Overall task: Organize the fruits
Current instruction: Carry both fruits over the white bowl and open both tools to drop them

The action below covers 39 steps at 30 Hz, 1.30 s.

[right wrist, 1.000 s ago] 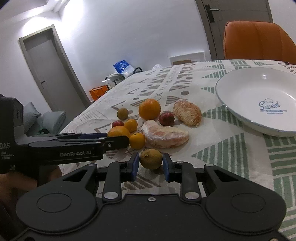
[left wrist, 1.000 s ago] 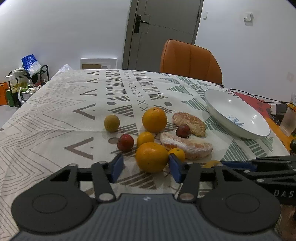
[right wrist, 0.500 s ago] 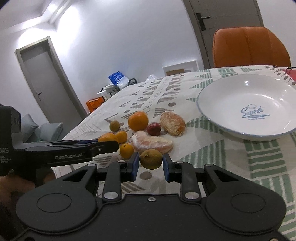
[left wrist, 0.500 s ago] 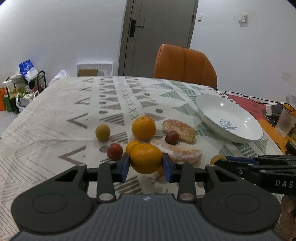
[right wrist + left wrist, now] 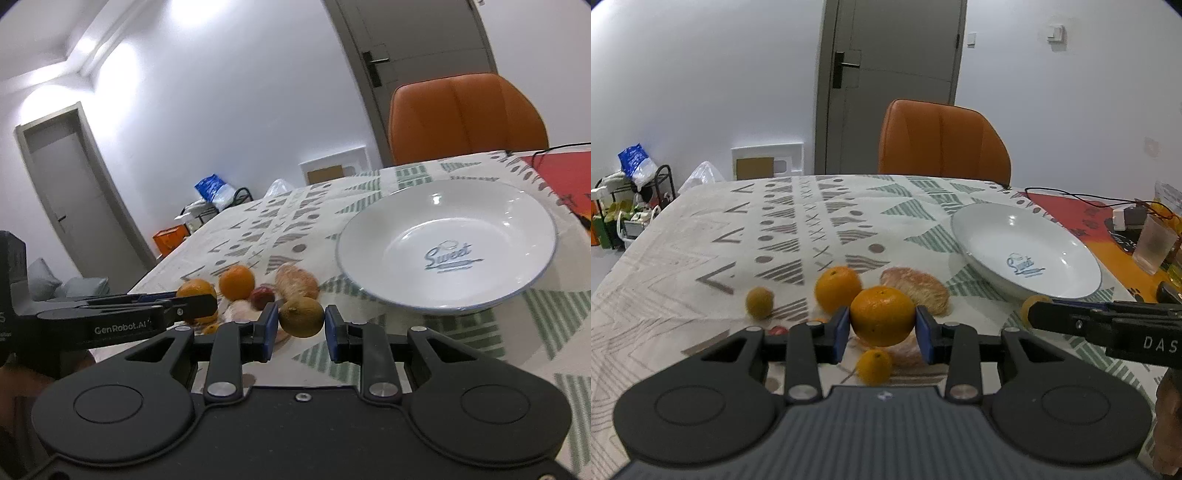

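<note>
Left gripper [image 5: 882, 334] clamped an orange [image 5: 882, 315] across its middle, above the near fruit; right gripper [image 5: 300, 328] pinched a small yellow-green fruit [image 5: 301, 316] near the plate [image 5: 517, 291]. Both looked firm, smooth, roll-prone.

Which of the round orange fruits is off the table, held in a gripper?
The large orange clamped between the left gripper's blue pads. The other large orange behind it and the small one below it lie on the tablecloth.

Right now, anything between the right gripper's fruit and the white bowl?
Nothing visible. The right gripper holds the yellow-green fruit above the tablecloth, and the white bowl sits just ahead to the right, empty, with bare cloth between.
</note>
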### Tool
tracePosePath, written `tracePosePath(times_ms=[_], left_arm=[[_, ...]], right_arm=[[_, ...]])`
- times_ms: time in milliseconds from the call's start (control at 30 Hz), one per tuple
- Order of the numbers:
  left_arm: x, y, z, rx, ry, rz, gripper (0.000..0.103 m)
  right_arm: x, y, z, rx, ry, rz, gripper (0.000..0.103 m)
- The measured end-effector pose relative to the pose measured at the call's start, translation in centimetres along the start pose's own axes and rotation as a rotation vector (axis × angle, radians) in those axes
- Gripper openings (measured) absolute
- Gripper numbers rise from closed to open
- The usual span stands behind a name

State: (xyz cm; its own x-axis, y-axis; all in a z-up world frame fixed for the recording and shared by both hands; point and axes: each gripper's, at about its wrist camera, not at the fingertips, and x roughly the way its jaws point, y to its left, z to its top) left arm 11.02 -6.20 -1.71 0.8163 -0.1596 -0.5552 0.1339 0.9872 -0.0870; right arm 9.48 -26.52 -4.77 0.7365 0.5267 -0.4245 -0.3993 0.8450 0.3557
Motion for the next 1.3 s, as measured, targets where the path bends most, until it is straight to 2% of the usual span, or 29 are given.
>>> tracePosePath(times_ms=[367,900,1033,1300], left_arm=[[1.5,-3.0,1.3,0.044,-0.01,-0.024,0.037],[4.0,-6.9,3.0,0.1,-0.007,-0.05,0.037],[4.6,-7.6,3.3,0.116,-0.005,-0.052,0.037],[5.4,-9.0,4.0,0.128,-0.016,-0.061,0.037]], right_arm=[[-1.1,-2.4,1.0,0.026,-0.055,-0.039,0.025],[-1.1,-5.8,1.5,0.071,-0.089,-0.126,0.026],[-1.2,-6.4,1.3,0.085,-0.092,-0.133,0.031],[-2.7,-7.5,1.1,0.114,-0.11,-0.156,0.033]])
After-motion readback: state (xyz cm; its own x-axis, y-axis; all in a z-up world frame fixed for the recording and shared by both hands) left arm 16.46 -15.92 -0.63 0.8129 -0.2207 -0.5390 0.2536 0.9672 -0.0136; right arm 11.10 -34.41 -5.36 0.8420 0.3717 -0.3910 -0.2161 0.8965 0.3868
